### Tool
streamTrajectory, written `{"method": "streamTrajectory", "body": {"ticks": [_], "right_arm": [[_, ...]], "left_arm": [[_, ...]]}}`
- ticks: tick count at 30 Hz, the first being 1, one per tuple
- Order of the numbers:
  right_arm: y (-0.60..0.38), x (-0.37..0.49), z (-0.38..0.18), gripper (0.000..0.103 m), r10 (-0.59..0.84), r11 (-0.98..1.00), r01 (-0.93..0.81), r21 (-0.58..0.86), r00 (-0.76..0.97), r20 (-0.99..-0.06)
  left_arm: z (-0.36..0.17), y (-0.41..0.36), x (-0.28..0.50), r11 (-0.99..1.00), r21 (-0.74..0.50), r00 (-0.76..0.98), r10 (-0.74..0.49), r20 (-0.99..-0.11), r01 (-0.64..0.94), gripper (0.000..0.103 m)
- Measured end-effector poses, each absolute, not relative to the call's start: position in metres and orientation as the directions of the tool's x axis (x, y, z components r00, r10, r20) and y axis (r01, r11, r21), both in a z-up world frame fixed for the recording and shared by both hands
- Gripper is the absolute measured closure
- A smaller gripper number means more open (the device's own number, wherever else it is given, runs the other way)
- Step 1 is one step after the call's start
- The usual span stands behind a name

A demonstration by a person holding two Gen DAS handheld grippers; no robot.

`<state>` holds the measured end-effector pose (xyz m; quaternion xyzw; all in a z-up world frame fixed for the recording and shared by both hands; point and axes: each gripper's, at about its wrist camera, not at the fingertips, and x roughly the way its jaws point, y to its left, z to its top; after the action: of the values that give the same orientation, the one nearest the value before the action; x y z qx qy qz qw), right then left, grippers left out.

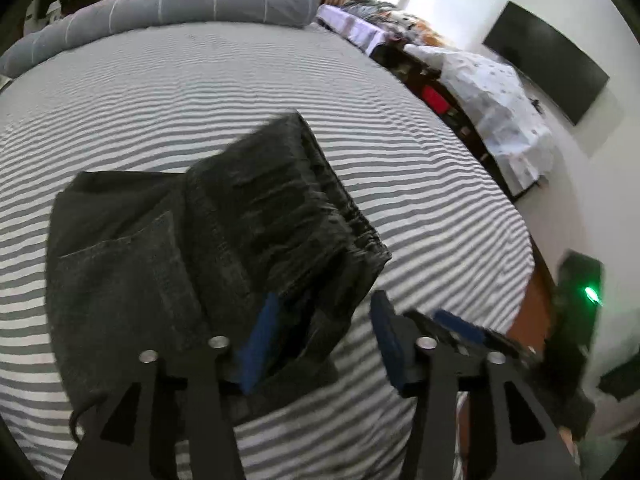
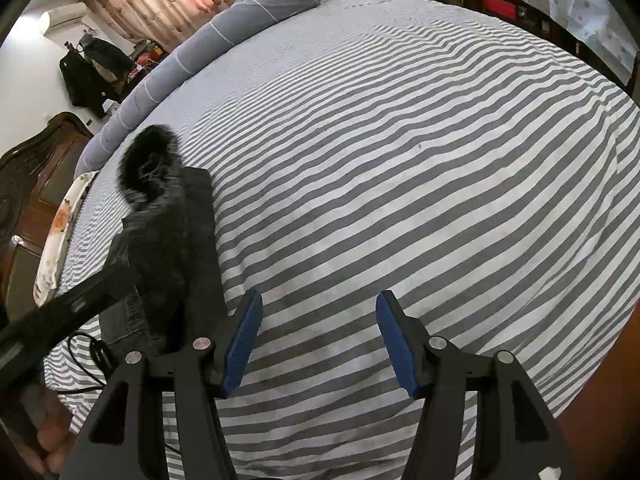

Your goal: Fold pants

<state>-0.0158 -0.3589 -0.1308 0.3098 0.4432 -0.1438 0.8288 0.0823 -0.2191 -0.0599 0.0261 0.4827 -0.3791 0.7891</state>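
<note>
I had the left gripper (image 1: 320, 340) low over the near edge of the bed (image 1: 280, 80), its fingers spread wide. The black pants (image 1: 224, 240) lay folded on the striped sheet close to that near edge, the elastic waistband end doubled over on top and a back pocket showing on the lower layer to the left. My left blue pad (image 1: 256, 348) was over the near edge of the pants, but I could not tell if it touched the cloth; the right pad was over bare sheet, clear of the pants. Nothing was pinched between them.

My right gripper (image 2: 318, 344) hung over bare sheet near the bed's near edge, fingers also wide with nothing between them. In its view the pants (image 2: 120, 320) showed only as a small dark patch at the left, mostly hidden behind the left rig's furry mic cover (image 2: 156, 184) and black body. From the left wrist view the right gripper (image 1: 460, 332) sat just beside the left one, off the pants' right side.

A long grey bolster (image 1: 180, 4) ran along the far edge of the bed.
</note>
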Motion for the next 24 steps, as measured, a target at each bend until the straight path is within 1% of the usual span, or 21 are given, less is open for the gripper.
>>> {"method": "streamTrajectory", "body": {"ticks": [3, 5, 7, 8, 10, 12, 14, 17, 20, 22, 23, 24], "right_arm": [[-0.358, -0.018, -0.132, 0.046, 0.037, 0.766, 0.514, 0.386, 0.564, -0.825], [-0.356, -0.020, -0.131, 0.046, 0.044, 0.762, 0.510, 0.399, 0.573, -0.818], [-0.353, -0.020, -0.126, 0.046, 0.062, 0.763, 0.492, 0.419, 0.590, -0.805], [-0.351, -0.019, -0.122, 0.046, 0.073, 0.765, 0.475, 0.435, 0.608, -0.791], [-0.344, -0.016, -0.112, 0.046, 0.089, 0.774, 0.439, 0.457, 0.639, -0.764], [-0.333, -0.008, -0.100, 0.046, 0.105, 0.794, 0.390, 0.466, 0.666, -0.738], [-0.321, 0.006, -0.087, 0.047, 0.112, 0.828, 0.340, 0.447, 0.680, -0.724], [-0.311, 0.032, -0.076, 0.047, 0.099, 0.871, 0.294, 0.394, 0.680, -0.726], [-0.303, 0.066, -0.082, 0.047, 0.086, 0.907, 0.266, 0.326, 0.643, -0.761], [-0.300, 0.080, -0.093, 0.059, 0.098, 0.912, 0.269, 0.311, 0.594, -0.799], [-0.298, 0.086, -0.102, 0.074, 0.125, 0.909, 0.267, 0.321, 0.558, -0.820], [-0.298, 0.086, -0.105, 0.081, 0.138, 0.906, 0.266, 0.330, 0.551, -0.823]], "left_arm": [[-0.052, -0.187, 0.075, 0.706, -0.309, 0.278, -0.585, -0.762, 0.637, 0.046], [-0.055, -0.164, 0.074, 0.736, -0.270, 0.328, -0.556, -0.763, 0.621, 0.042], [-0.068, -0.148, 0.077, 0.769, -0.225, 0.354, -0.505, -0.787, 0.598, 0.041], [-0.079, -0.138, 0.082, 0.797, -0.209, 0.352, -0.463, -0.813, 0.566, 0.041], [-0.098, -0.116, 0.090, 0.834, -0.209, 0.336, -0.418, -0.844, 0.511, 0.041], [-0.115, -0.106, 0.094, 0.848, -0.199, 0.317, -0.386, -0.866, 0.490, 0.041], [-0.121, -0.102, 0.089, 0.837, -0.179, 0.332, -0.389, -0.860, 0.518, 0.041], [-0.122, -0.110, 0.083, 0.819, -0.116, 0.352, -0.364, -0.862, 0.562, 0.041], [-0.124, -0.108, 0.085, 0.815, -0.135, 0.342, -0.379, -0.860, 0.564, 0.041], [-0.124, -0.104, 0.088, 0.812, -0.158, 0.331, -0.395, -0.857, 0.562, 0.041], [-0.124, -0.101, 0.089, 0.812, -0.166, 0.328, -0.401, -0.855, 0.560, 0.041], [-0.124, -0.098, 0.091, 0.819, -0.167, 0.331, -0.397, -0.856, 0.549, 0.041]]}}
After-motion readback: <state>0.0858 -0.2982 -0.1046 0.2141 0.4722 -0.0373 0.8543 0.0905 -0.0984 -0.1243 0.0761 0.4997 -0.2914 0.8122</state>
